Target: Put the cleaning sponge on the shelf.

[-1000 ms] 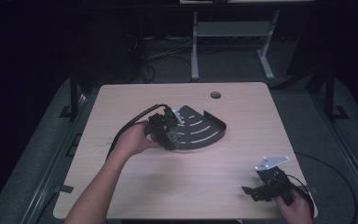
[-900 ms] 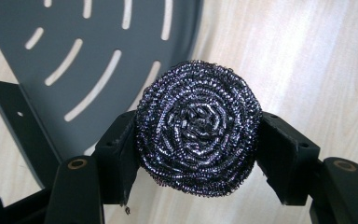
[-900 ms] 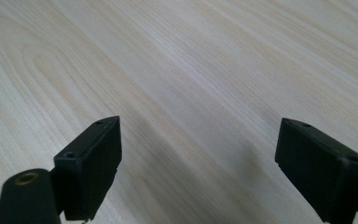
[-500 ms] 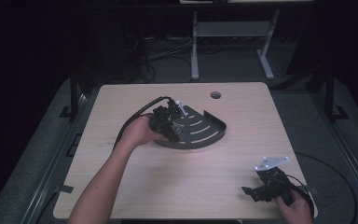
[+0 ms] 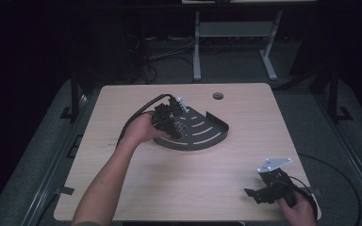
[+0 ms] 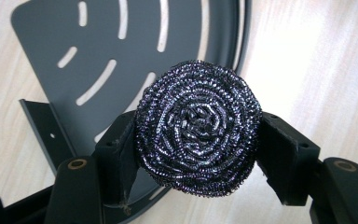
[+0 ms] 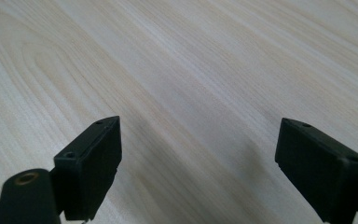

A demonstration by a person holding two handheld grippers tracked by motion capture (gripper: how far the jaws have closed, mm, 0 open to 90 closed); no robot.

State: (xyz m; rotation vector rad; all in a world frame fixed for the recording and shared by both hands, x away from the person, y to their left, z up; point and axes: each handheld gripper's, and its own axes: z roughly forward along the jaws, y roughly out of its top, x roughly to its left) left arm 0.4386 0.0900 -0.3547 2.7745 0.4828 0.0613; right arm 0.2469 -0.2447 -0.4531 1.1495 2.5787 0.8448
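Over the slotted dark tray (image 6: 121, 60), the left gripper (image 6: 198, 140) pinches a springy, light steel scourer (image 6: 198, 126) across its middle, a good yielding hold, while the right gripper (image 7: 198, 154) rests spread and empty

Pale wooden table (image 5: 179, 188) — metal rack (image 5: 231, 33) behind it.

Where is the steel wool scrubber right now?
In the left gripper view, the steel wool scrubber sits clamped in the left gripper, over the rounded edge of the dark slotted tray near the table's middle.
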